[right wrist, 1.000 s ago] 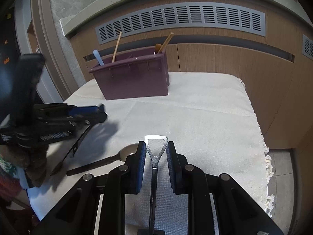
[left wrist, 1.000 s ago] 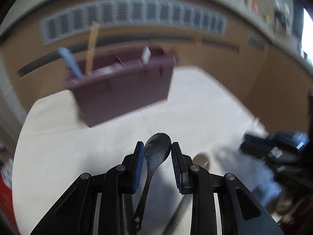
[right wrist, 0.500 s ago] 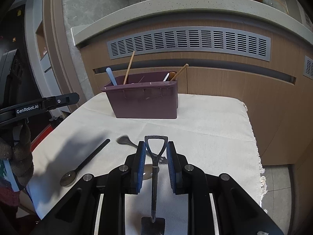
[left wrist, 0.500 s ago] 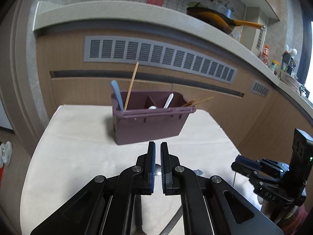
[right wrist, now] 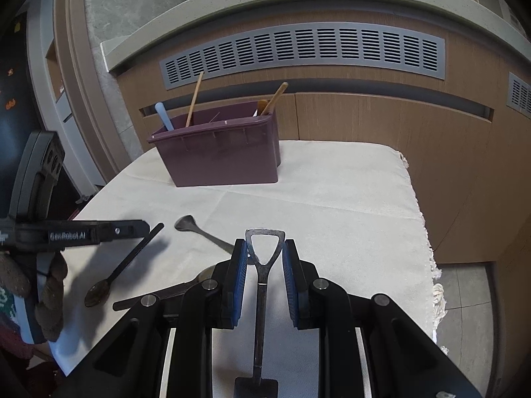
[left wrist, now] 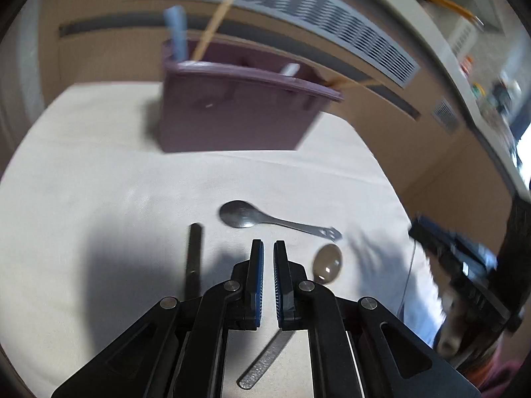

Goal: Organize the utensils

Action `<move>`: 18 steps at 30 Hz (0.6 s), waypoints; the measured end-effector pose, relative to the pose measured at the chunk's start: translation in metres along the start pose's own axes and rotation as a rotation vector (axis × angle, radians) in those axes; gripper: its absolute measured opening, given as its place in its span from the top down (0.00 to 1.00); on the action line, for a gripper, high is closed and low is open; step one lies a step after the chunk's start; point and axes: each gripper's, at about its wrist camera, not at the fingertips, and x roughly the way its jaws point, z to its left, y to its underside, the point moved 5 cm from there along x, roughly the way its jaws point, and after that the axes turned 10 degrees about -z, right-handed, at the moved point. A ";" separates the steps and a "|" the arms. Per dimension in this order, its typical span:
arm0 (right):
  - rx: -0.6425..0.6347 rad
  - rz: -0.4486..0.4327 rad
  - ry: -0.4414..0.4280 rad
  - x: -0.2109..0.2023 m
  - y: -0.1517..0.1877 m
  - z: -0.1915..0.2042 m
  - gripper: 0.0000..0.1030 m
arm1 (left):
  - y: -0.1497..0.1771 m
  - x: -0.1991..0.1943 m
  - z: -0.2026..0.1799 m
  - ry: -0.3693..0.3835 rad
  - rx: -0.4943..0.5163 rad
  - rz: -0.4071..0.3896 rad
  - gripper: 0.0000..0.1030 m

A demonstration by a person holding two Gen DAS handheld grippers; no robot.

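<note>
Holding a shovel-handled metal utensil (right wrist: 264, 265) between its blue pads, your right gripper (right wrist: 264, 275) hovers above the cloth, with the purple caddy (right wrist: 219, 152) well ahead and slightly to its left. Your left gripper (left wrist: 268, 278) has its jaws nearly together with nothing between them; a steel spoon (left wrist: 245, 215) lies just ahead of its tips, a black-handled spoon (left wrist: 194, 258) to their left, a third spoon (left wrist: 327, 263) to their right. The step in hand looks like delivery: carry the held piece forward over a caddy compartment, then release. The left must widen before taking a spoon. A cream tablecloth (right wrist: 348, 205) covers the table; wooden cabinets (right wrist: 398, 126) with a grey vent (right wrist: 305, 49) stand behind.
</note>
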 end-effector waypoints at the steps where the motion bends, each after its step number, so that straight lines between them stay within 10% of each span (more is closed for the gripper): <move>1: -0.001 -0.006 0.003 -0.001 -0.002 0.000 0.80 | 0.002 0.001 -0.010 0.021 0.048 0.015 0.93; 7: -0.002 -0.051 0.008 -0.010 -0.013 -0.004 0.80 | 0.025 0.028 -0.078 0.140 0.372 0.173 0.85; 18: 0.049 -0.068 0.024 -0.024 -0.009 -0.026 0.81 | 0.030 0.067 -0.090 -0.035 0.618 0.246 0.61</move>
